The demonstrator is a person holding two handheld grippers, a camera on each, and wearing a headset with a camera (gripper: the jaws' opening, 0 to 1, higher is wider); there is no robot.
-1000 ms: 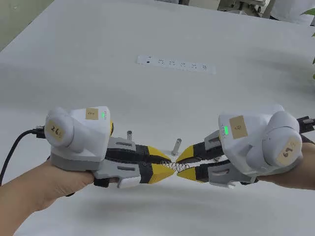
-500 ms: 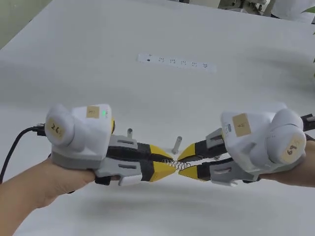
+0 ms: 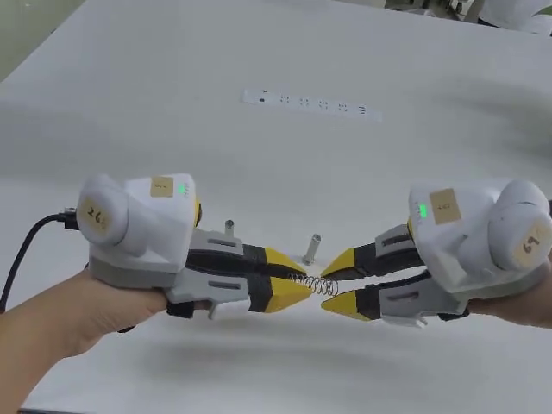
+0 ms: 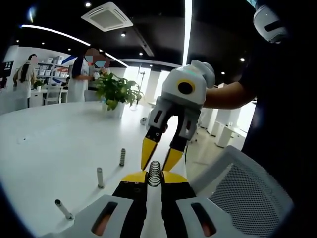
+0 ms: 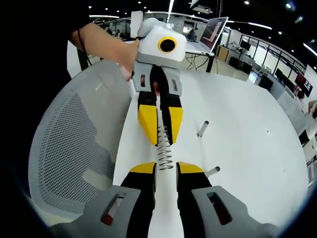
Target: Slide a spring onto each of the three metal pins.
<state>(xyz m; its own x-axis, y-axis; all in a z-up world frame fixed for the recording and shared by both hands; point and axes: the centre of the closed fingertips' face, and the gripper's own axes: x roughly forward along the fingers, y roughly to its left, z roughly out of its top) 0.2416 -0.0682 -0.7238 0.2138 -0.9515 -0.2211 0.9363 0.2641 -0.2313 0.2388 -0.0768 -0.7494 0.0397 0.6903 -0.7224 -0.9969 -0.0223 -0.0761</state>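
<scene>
The spring (image 3: 317, 284) is hanging level in the air above the bench (image 3: 259, 172), bridging the two tool tips. One end is sitting clamped between the closed jaws of the left hand-held gripper (image 3: 300, 285). The other end is lying between the jaws of the right hand-held gripper (image 5: 166, 168), which are standing apart, wider than the coil and not pinching it.

The nearest pin (image 3: 313, 247) is standing upright just behind the spring. A second pin (image 3: 229, 227) is standing behind the left tool. A third pin (image 4: 63, 208) is showing in the left gripper view.

Probable faults from this state:

- Drop. Only one end is being held. If the left jaws slacken, the spring is likely to fall and roll across the bench.
- Ejection. Excess squeeze on round coils is likely to shoot the spring sideways.
- Kink or stretch. Right jaws closing off-centre, or both tools pulling apart, risk deforming the coil.
- Snag. The spring axis is lying level while the pins are standing upright. A bore presented askew is likely to catch on the pin top.
- Collision. A careless swing risks striking the nearest pin.
</scene>
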